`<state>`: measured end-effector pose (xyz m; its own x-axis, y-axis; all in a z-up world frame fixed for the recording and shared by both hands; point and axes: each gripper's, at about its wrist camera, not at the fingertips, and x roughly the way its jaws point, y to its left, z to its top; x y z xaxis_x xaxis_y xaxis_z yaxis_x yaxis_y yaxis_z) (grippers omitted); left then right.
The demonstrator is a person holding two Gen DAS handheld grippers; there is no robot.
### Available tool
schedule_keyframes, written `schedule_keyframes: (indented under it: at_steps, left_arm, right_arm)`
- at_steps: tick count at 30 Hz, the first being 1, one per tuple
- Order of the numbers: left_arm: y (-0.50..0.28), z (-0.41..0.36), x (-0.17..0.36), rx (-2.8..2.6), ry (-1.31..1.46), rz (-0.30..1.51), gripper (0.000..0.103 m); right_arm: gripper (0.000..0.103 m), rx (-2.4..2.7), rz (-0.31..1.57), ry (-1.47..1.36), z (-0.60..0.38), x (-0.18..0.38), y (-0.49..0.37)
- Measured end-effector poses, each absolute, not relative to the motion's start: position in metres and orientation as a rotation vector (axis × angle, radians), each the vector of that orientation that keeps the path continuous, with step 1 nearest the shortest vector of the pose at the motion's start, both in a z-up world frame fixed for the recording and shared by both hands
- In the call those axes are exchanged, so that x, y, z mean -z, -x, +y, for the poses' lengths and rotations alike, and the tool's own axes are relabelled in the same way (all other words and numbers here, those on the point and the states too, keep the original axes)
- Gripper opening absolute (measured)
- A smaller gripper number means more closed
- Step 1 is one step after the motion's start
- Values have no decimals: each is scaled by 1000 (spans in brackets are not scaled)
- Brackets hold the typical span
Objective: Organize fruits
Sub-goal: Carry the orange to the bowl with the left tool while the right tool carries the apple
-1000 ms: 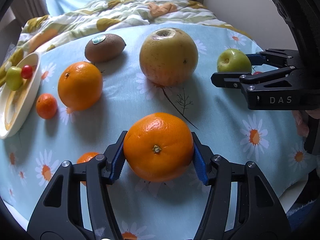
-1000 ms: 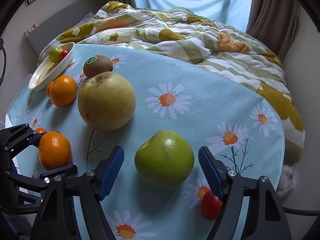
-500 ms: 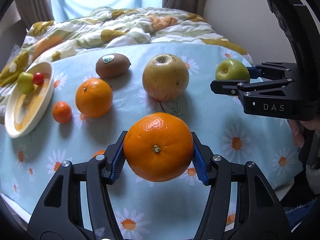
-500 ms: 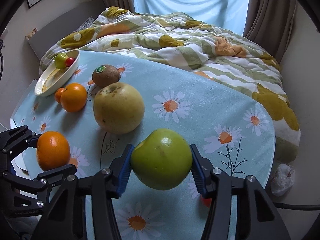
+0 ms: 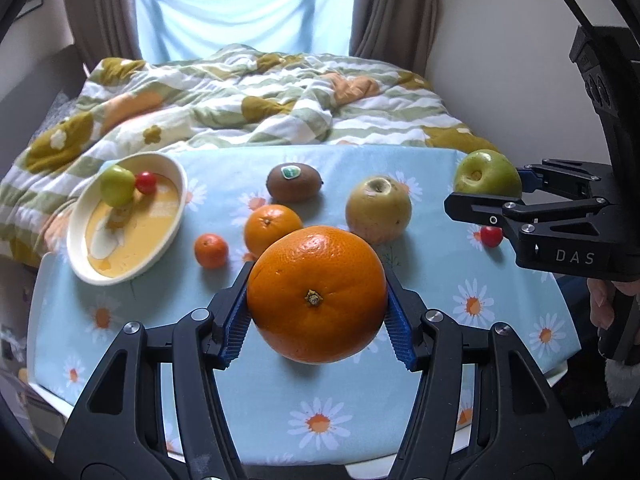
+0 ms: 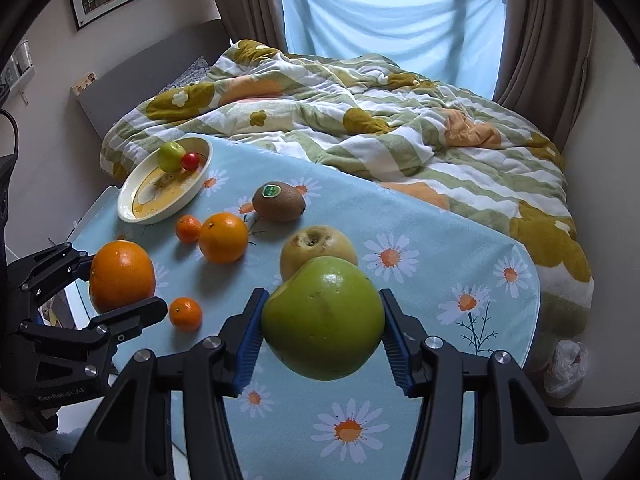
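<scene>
My left gripper [image 5: 316,320] is shut on a large orange [image 5: 317,294] and holds it well above the table; it also shows in the right wrist view [image 6: 122,276]. My right gripper [image 6: 322,340] is shut on a green apple [image 6: 324,318], also lifted; the apple shows in the left wrist view [image 5: 486,173]. A cream bowl [image 5: 172,216] at the far left holds a small green fruit [image 5: 117,185] and a cherry tomato [image 5: 145,182]. On the cloth lie a yellow pear [image 5: 378,210], a kiwi [image 5: 294,182], an orange [image 5: 272,229] and a mandarin [image 5: 211,251].
The table wears a light blue daisy cloth [image 5: 420,280]. A second mandarin [image 6: 185,313] lies near the front left, a cherry tomato [image 5: 491,236] at the right. A bed with a rumpled quilt [image 5: 256,100] stands right behind the table. A wall is at the right.
Both grippers have risen and drawn back from the table. The right gripper closed on the green apple and lifted it; the left lifted its orange higher.
</scene>
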<state>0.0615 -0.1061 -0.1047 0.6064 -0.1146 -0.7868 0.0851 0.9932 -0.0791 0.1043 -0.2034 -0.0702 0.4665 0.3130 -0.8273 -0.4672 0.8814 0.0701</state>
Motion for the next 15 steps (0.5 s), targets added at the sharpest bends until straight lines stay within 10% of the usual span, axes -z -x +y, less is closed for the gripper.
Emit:
schedule_keyframes:
  at_steps: [15]
  left_arm:
    - [-79,26,73,83,39,887,65]
  right_arm:
    - [50,-496,932,131,-89,35,-110]
